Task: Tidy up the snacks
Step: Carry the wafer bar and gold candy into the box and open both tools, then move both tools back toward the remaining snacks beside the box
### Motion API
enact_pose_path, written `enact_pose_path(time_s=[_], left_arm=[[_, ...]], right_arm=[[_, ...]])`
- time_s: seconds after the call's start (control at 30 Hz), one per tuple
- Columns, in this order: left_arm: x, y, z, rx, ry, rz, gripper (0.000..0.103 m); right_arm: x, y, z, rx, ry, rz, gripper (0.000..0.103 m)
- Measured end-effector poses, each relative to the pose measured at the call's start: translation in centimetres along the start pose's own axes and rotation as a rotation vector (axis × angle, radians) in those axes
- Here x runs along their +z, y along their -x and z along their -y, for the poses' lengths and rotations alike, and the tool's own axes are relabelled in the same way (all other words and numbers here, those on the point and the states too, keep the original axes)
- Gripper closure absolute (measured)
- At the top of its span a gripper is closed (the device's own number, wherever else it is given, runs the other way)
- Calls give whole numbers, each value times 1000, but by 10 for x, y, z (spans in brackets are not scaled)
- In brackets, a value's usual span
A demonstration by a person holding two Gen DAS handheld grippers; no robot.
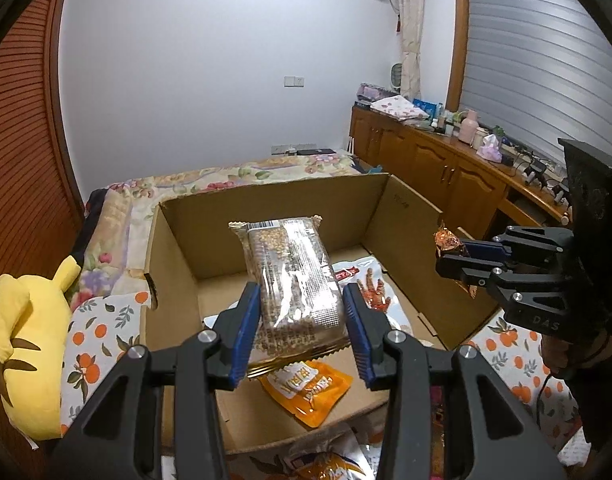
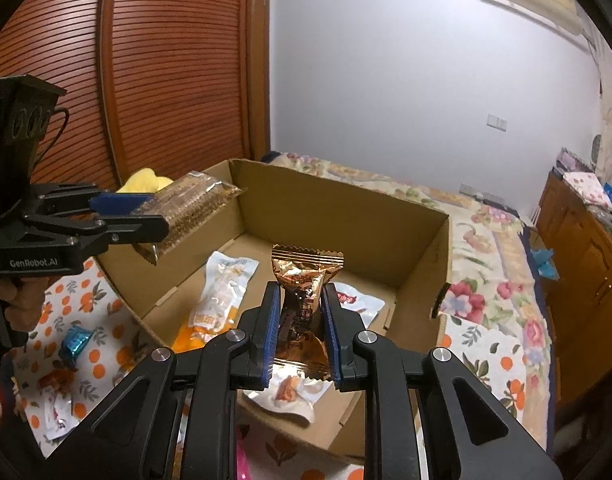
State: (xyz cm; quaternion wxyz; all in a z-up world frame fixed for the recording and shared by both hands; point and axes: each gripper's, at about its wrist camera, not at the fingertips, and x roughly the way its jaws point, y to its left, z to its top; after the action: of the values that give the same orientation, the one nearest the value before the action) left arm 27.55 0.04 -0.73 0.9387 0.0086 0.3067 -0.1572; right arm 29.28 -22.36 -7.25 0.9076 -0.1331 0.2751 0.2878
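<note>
My left gripper [image 1: 301, 289] is shut on a clear pack of brown grain bars [image 1: 293, 276] and holds it over an open cardboard box [image 1: 265, 188]. At the right of that view, my right gripper [image 1: 452, 254] pinches a small copper foil snack [image 1: 446, 240] above the box's right wall. The right wrist view shows the right gripper [image 2: 299, 288] shut on the copper foil snack [image 2: 303, 268] above the box [image 2: 338, 184]. The left gripper [image 2: 157, 214] holds the grain bars [image 2: 193, 204] over the box's left corner. An orange packet [image 1: 306, 392] and a white packet [image 1: 374, 292] lie inside the box.
The box sits on a bed cover printed with oranges [image 2: 482, 360]. Loose snacks, one a blue wrapped sweet [image 2: 73, 344], lie on the cover left of the box. A yellow plush toy [image 1: 29, 344] lies further left. Wooden cabinets [image 1: 426, 160] line the right wall.
</note>
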Motion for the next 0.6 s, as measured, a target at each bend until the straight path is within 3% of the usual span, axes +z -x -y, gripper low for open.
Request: enact_pose_path(time_s=[0.33,0.6], left_arm=[[-3,-13,-9,0,29,-33,57],[-5,4,-11,10,26,-6,48]], right_arm=[[-1,-20,0,6,-16,-37,82],[-2,-18,-7,-14,-22,-43,73]])
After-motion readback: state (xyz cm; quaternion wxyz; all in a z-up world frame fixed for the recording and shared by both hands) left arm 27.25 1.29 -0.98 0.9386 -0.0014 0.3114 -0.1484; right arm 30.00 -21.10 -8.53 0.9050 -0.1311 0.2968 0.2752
